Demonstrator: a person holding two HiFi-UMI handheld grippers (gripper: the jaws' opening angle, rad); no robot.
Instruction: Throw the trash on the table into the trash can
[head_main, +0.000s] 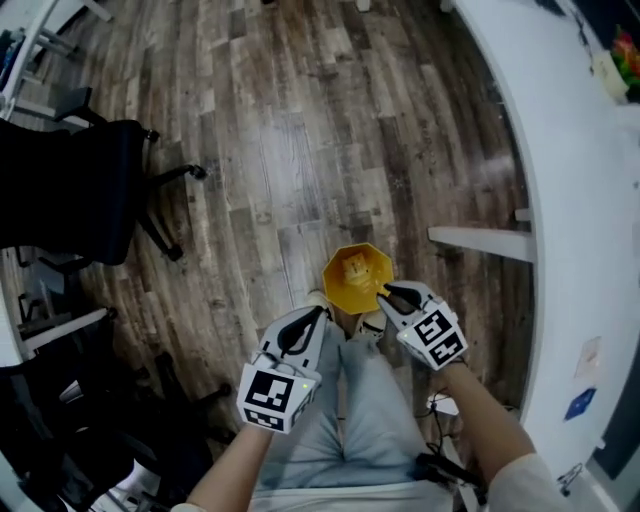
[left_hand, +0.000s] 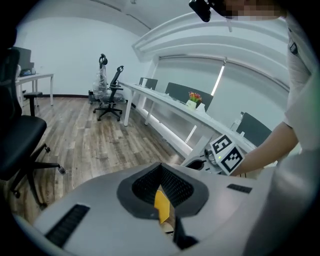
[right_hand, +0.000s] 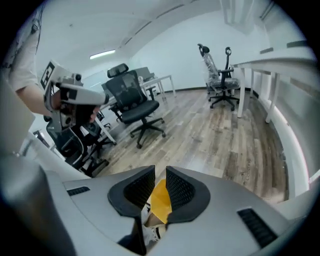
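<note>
— Yellow trash can (head_main: 342, 296), seen in the head view from almost straight above. It stands upright on a floor (head_main: 280, 150) of grey-brown wood-grain planks, mouth facing up, long axis vertical. Its rim is many-sided and its walls are smooth.

— Where is the trash?

— A small crumpled, orange-tinted piece of trash (head_main: 353, 267) lies inside the can, low down. I cannot tell its material or which way it points.

— And the claws?

— Both hang above the can, near the person's pale blue jeans (head_main: 365, 410). The left gripper (head_main: 320, 313) points at the can's near-left side. The right gripper (head_main: 384, 293) has its tips over the can's right rim. A curved white table (head_main: 560, 200) runs down the right edge, and a black office chair (head_main: 70, 190) stands at the left.

— What does the left gripper view show?

— Grey shells with black ribbed pads. The pads meet at the tips, so the claw is together with nothing clamped. A sliver of the yellow can (left_hand: 161, 205) shows below, through the gap behind the tips.

— And the right gripper view?

— Its ribbed pads stand slightly apart, with a narrow straight slot between them and nothing pinched. The yellow can (right_hand: 161, 202) shows through the slot, beyond the pads, with a white shoe (right_hand: 152, 232) beneath.
</note>
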